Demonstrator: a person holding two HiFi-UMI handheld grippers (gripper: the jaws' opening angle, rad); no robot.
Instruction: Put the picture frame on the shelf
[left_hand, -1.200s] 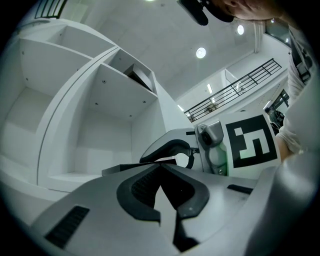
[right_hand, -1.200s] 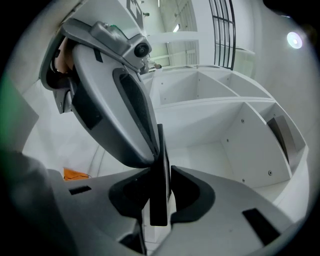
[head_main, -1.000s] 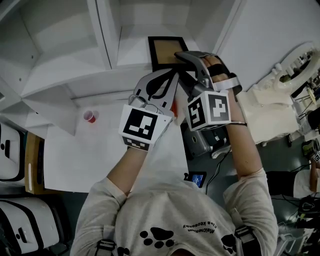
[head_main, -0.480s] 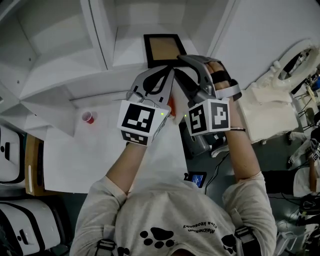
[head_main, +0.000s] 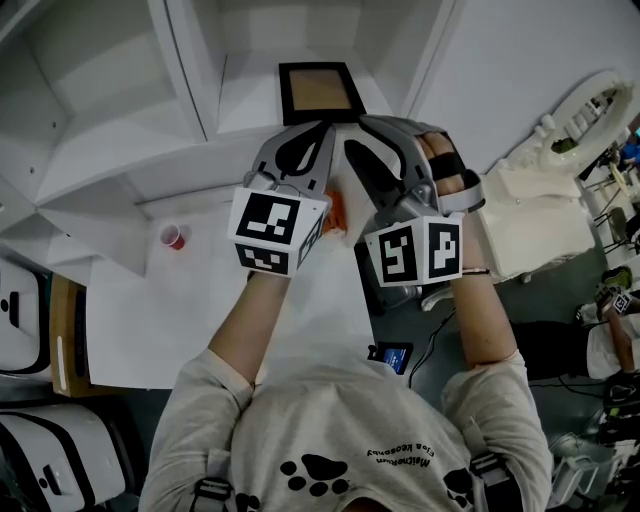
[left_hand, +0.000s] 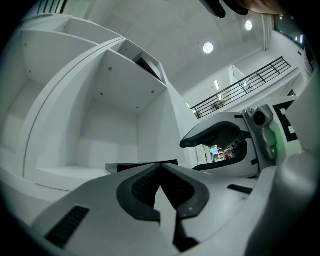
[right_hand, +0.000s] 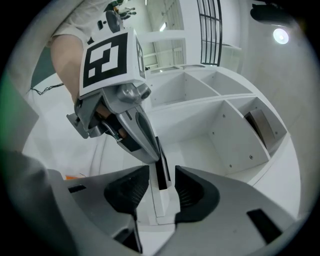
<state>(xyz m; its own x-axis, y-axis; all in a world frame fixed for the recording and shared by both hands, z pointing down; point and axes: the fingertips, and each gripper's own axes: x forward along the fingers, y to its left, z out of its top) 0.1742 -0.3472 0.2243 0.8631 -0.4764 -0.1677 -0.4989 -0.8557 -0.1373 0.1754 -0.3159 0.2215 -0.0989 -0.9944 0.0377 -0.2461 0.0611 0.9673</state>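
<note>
The picture frame (head_main: 320, 92), black-rimmed with a brown face, lies flat on a white shelf board (head_main: 250, 100), all of it uncovered. Both grippers sit just short of its near edge. My left gripper (head_main: 322, 128) has its fingertips together and holds nothing. In the left gripper view the frame (left_hand: 125, 167) is a dark flat strip beyond the tips. My right gripper (head_main: 355, 125) is rolled on its side with its jaws apart. In the right gripper view a thin black strip, apparently the frame's edge (right_hand: 161, 170), stands in the gap with space on both sides.
Shelf partitions (head_main: 195, 70) wall the compartment on either side. A small red cup (head_main: 177, 238) stands on the white table (head_main: 150, 320). Something orange (head_main: 338, 212) shows between the grippers. A dark brown panel (right_hand: 262, 127) sits in another compartment. White equipment (head_main: 540, 200) stands at right.
Both grippers have drawn back from the frame. The right gripper covered its near right corner a second ago; now the whole frame shows.
</note>
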